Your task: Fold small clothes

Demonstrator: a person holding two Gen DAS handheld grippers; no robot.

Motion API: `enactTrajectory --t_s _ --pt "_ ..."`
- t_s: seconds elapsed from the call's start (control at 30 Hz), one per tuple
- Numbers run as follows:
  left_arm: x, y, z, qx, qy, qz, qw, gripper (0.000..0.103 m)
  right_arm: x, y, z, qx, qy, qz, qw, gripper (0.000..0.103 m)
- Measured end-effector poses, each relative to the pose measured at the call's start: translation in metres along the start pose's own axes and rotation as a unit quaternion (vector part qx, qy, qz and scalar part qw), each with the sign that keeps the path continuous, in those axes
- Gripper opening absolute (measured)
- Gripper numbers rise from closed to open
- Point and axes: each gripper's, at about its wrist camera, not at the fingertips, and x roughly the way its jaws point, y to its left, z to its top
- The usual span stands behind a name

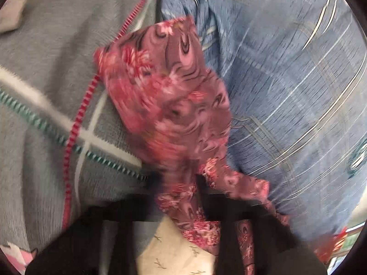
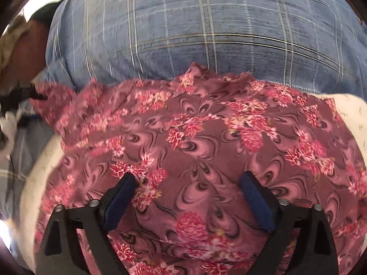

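A small pink and maroon floral garment (image 1: 174, 105) hangs bunched from my left gripper (image 1: 195, 192), which is shut on its lower end and holds it up; the view is blurred. In the right wrist view the same floral garment (image 2: 206, 142) lies spread over a cream cushion (image 2: 39, 174). My right gripper (image 2: 188, 183) is open just above the cloth, its blue-padded fingers (image 2: 257, 197) wide apart and holding nothing.
A blue plaid blanket (image 2: 183, 27) lies beyond the garment and shows in the left wrist view (image 1: 286, 80). A grey blanket with white, teal and red stripes (image 1: 45, 68) is at the left. Cream fabric (image 1: 174, 252) lies below the left gripper.
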Motion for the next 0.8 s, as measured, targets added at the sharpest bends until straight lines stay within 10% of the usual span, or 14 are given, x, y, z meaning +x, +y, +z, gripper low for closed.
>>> enactTrajectory --t_s 0.43,0.63,0.8 --pt "-0.073 -0.095 -0.077 0.135 -0.046 -0.062 0.9878 0.003 0.001 0.001 -0.002 -0.007 0.000 0.002 1.000 0.103" --pt "-0.067 -0.166 -0.140 0.217 -0.019 -0.092 0.9718 0.003 0.000 -0.003 -0.002 0.001 -0.006 0.012 1.000 0.103" --pt "0.000 -0.214 -0.199 0.255 0.076 -0.089 0.9600 0.003 -0.002 -0.006 -0.003 0.007 -0.010 0.019 1.000 0.103"
